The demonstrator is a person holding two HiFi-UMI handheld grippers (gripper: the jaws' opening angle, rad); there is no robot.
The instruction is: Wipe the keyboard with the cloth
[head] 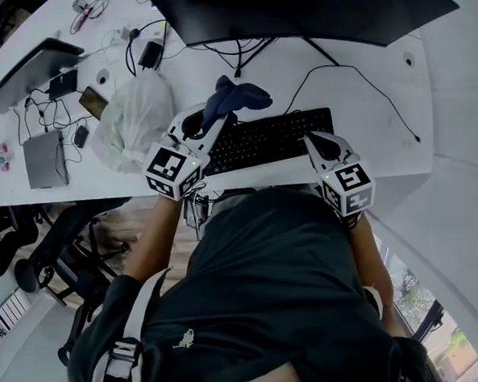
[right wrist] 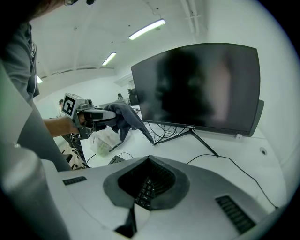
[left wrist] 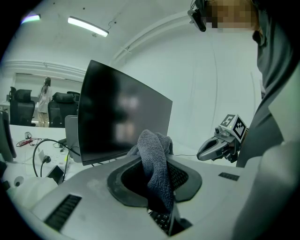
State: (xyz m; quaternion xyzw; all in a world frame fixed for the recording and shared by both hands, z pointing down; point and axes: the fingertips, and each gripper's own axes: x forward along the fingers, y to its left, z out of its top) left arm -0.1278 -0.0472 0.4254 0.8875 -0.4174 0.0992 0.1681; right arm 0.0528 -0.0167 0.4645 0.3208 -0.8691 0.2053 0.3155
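Cut off along the head view's top edge: the monitor (head: 298, 12). Covered at its left end by the cloth (head: 233, 97) and left gripper (head: 216, 122), at its right end by the right gripper (head: 318, 142): the keyboard (head: 266, 139). Shows in the left gripper view only as a few keys (left wrist: 161, 220) under the clamped jaws, and swallows the cloth's lower end there. Shows in the right gripper view as roughly 2 short rows of keys through the jaw opening. Hidden behind the person's torso (head: 281, 294): the desk's (head: 374, 97) near edge. Too small to tell: clutter (head: 89, 7) at the desk's far left corner.
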